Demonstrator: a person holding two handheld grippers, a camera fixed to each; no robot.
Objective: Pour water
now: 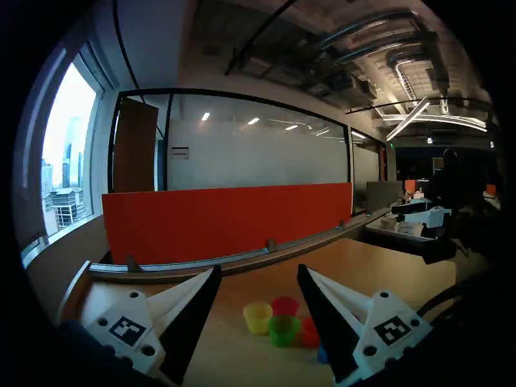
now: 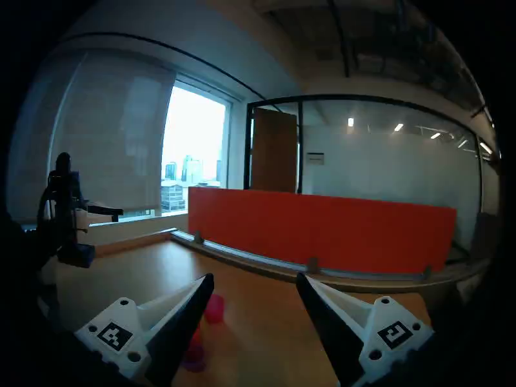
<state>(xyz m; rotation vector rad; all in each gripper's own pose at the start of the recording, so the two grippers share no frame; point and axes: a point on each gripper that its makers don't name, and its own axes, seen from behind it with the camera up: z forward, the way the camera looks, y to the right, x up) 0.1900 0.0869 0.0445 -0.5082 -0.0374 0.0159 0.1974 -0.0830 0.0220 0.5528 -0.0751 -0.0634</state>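
Left gripper point(image 1: 258, 267) jaws apart (right gripper point(image 2: 255, 276) too); cups point(image 1: 282, 327) beyond.

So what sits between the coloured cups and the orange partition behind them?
In the left gripper view, the wooden desktop beyond the coloured cups is bare up to a grey rail running under the orange partition.
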